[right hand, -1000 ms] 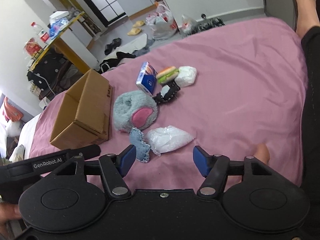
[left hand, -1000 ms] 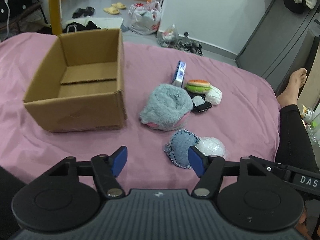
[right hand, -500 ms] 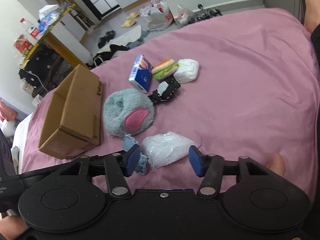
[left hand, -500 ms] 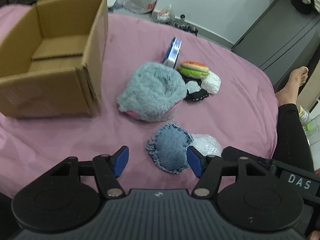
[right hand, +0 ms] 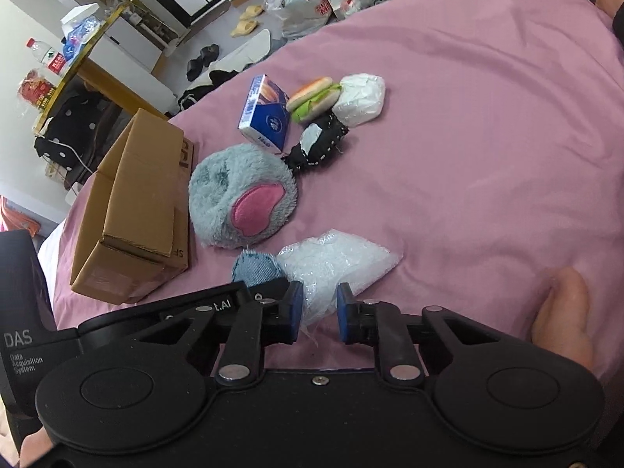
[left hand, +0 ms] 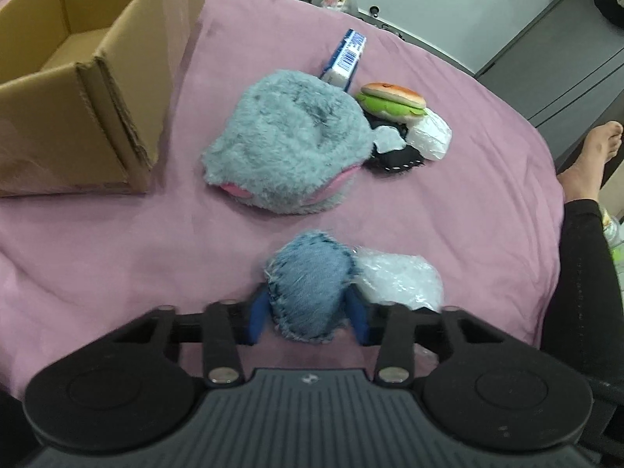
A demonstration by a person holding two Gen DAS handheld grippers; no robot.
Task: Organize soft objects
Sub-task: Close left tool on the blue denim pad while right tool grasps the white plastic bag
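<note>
Both of my grippers have dropped toward the pink bedsheet point(left hand: 448, 195) and narrowed since a second ago. My left gripper point(left hand: 308, 314) brackets the denim pouch point(left hand: 308, 288), low in the frame's centre, blue pads at its sides; whether they bite yet I cannot tell. My right gripper point(right hand: 319, 312) pinches the clear plastic bag's point(right hand: 331, 261) near edge. Each takes its nearer item, presumably for the open cardboard box point(left hand: 97, 89) at upper left.

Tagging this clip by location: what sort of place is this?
Most likely a lived-in bedroom: the items lie on a pink bedsheet, slippers sit on the floor, and clothes hang beside a cluttered table.
</note>
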